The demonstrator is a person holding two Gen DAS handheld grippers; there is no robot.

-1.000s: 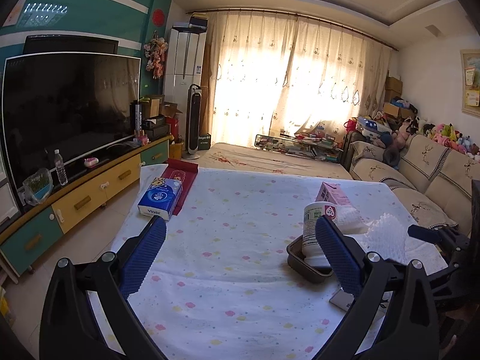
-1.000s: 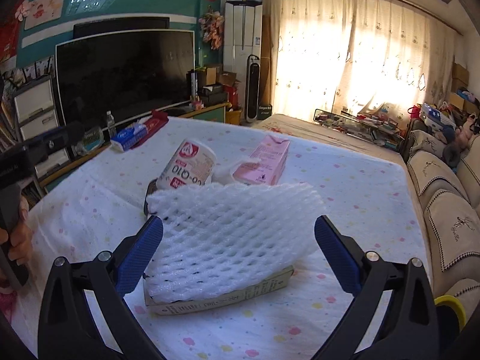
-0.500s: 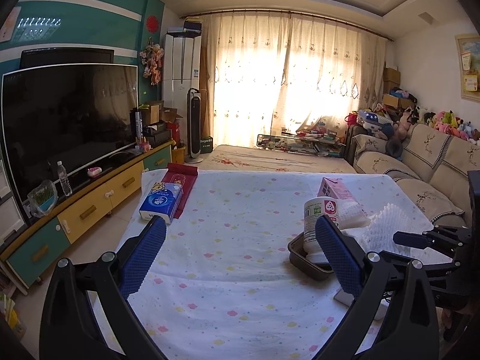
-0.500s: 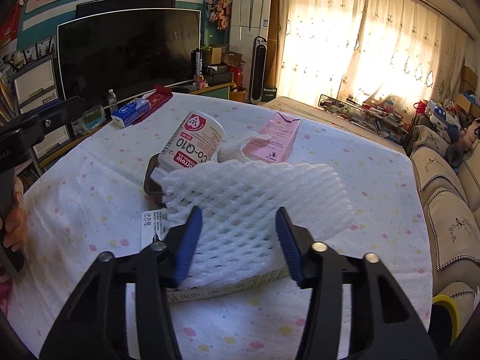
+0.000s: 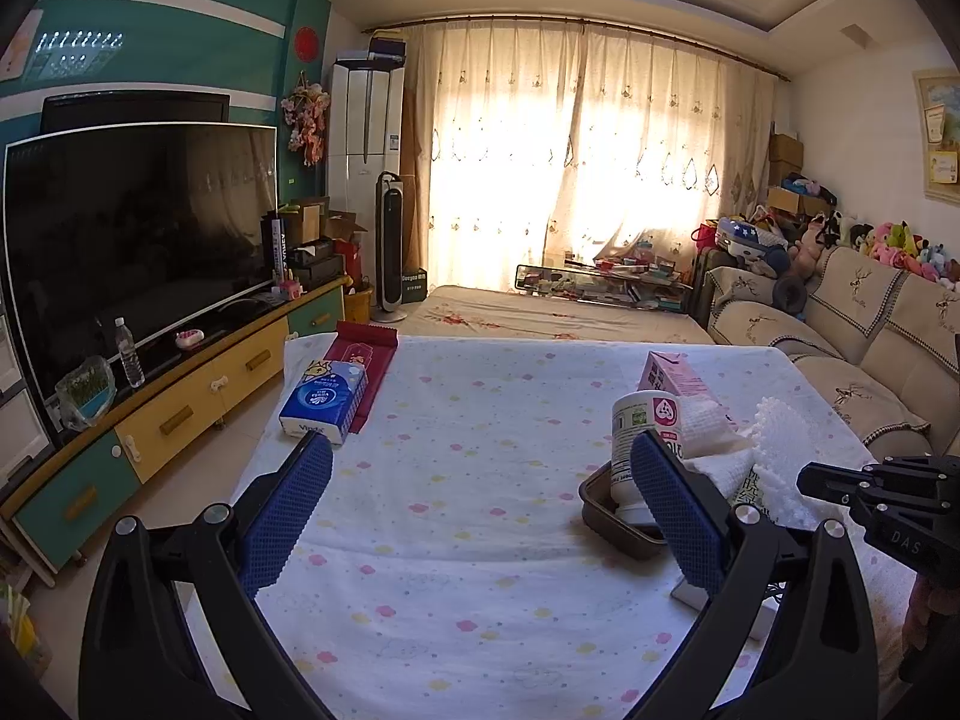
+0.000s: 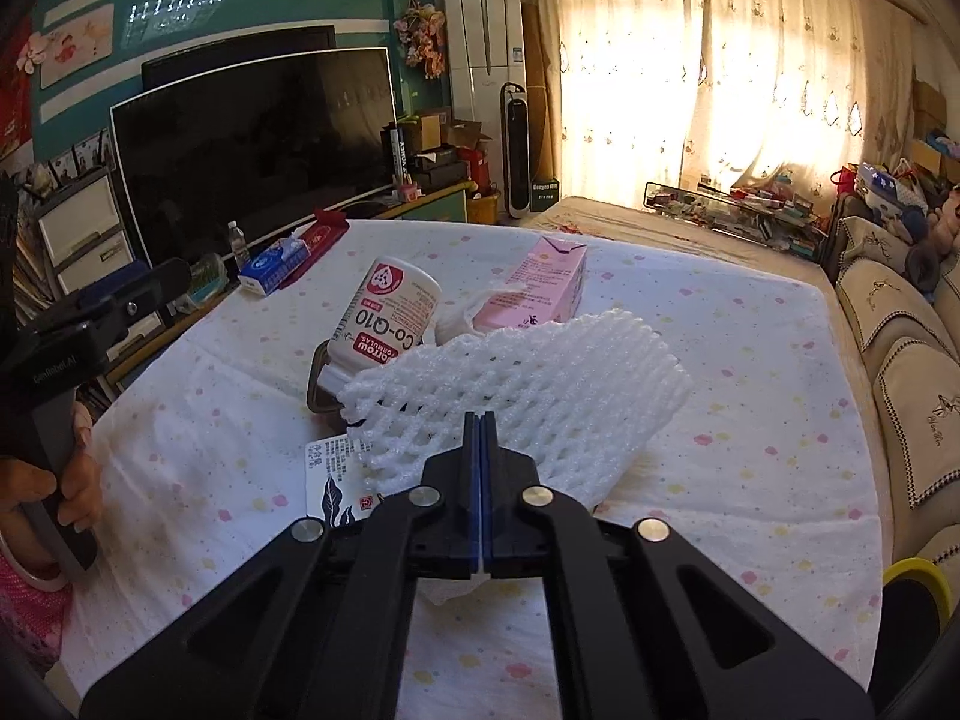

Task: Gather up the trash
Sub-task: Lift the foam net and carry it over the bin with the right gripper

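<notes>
Two grippers are working: right gripper (image 6: 481, 420) is pinching the foam net (image 6: 528, 384) at its near edge, long axis running crosswise, while left gripper (image 5: 480, 492) is hovering agape, farther off.

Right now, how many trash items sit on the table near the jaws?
4: foam net pinched in the right gripper, Co-Q10 bottle leaning in a dark tray, pink carton behind, crumpled tissue between. More may be hidden.

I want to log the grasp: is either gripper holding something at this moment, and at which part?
The right gripper is shut on the white foam net, pinching its near edge. The left gripper is open over the tablecloth and holds nothing.
</notes>
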